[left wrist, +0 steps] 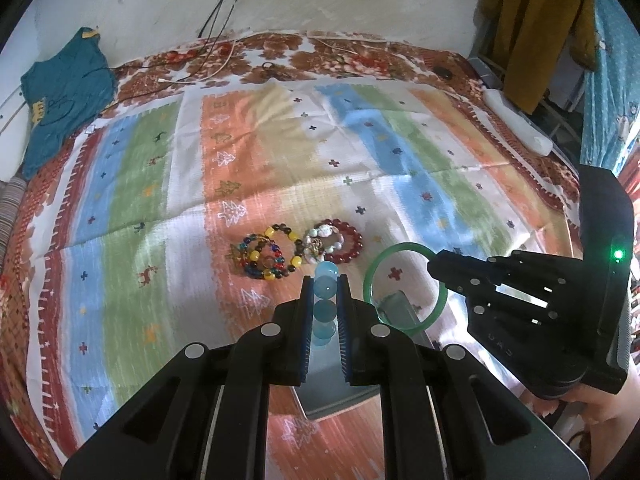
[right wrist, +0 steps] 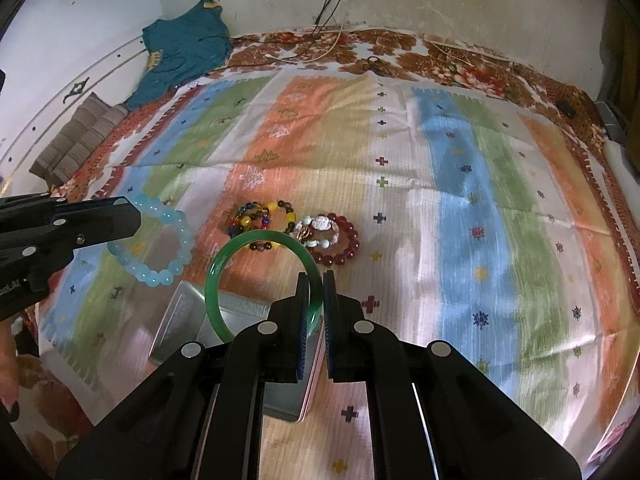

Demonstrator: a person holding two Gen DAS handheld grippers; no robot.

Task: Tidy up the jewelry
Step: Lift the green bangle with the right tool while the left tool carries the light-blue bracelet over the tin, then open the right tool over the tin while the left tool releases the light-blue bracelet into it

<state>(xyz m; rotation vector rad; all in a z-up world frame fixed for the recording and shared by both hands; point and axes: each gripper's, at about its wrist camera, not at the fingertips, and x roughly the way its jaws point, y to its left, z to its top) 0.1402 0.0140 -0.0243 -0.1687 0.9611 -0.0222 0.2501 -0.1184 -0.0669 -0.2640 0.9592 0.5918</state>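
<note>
My left gripper point(left wrist: 325, 282) is shut on a pale blue bead bracelet point(left wrist: 325, 304), held above a silver tin box point(left wrist: 340, 392); the bracelet point(right wrist: 160, 240) and left gripper point(right wrist: 128, 216) also show at the left of the right wrist view. My right gripper point(right wrist: 316, 280) is shut on a green jade bangle point(right wrist: 248, 240), held over the tin box point(right wrist: 188, 320); the bangle point(left wrist: 374, 276) and right gripper point(left wrist: 434, 266) also show in the left wrist view. A multicoloured bead bracelet point(left wrist: 268, 252), a white bead bracelet point(left wrist: 324, 240) and a dark red one point(left wrist: 352, 246) lie on the striped cloth.
The striped cloth point(right wrist: 460, 200) covers a bed with a floral sheet point(left wrist: 280, 60). A teal shirt point(left wrist: 60, 100) lies at the far left, cables point(left wrist: 216, 20) run along the wall, and a white object point(left wrist: 516, 120) lies at the right edge.
</note>
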